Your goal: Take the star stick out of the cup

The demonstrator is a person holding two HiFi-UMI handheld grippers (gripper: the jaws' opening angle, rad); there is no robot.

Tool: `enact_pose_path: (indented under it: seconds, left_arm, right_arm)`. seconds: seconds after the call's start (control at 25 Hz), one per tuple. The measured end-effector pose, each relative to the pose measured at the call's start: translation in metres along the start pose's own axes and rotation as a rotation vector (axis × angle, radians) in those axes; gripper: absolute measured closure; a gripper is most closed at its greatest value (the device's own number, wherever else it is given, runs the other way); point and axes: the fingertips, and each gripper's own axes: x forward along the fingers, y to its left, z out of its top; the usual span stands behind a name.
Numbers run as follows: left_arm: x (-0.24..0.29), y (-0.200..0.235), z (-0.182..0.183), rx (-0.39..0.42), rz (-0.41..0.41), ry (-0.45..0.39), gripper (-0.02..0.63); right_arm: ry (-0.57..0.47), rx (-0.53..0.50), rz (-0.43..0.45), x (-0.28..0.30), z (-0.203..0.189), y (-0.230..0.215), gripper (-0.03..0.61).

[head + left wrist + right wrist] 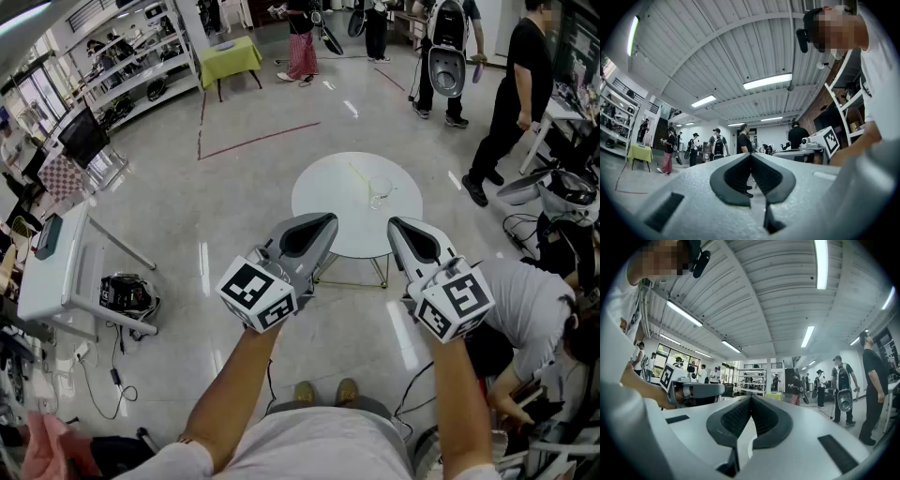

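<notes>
my left tool (319,225) and right tool (405,230) hover well short of the cup (380,192) on the worktop (323,202), jaws together and empty, probably ready to approach its stick (359,174).

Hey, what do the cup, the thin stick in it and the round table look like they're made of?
Cup: clear glass or clear plastic. The tabletop shows through it, but the view is too small to tell which.
Stick: pale yellow and very thin, maybe plastic or wood. I can't tell which from here.
Round table: smooth white top with a soft sheen, probably painted or laminated board.
</notes>
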Motion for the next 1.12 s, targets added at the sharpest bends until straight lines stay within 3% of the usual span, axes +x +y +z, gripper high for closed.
enact_pose_path:
  seconds: [0.64, 1.12]
  left_arm:
    - [0.027, 0.008, -0.026, -0.016, 0.031, 0.016, 0.598]
    - [0.062, 0.009, -0.047, -0.009, 0.076, 0.048, 0.598]
  right_arm:
    - [-0.015, 0.045, -0.045, -0.010, -0.020, -0.048, 0.566]
    - [-0.015, 0.042, -0.023, -0.010, -0.036, -0.094, 0.566]
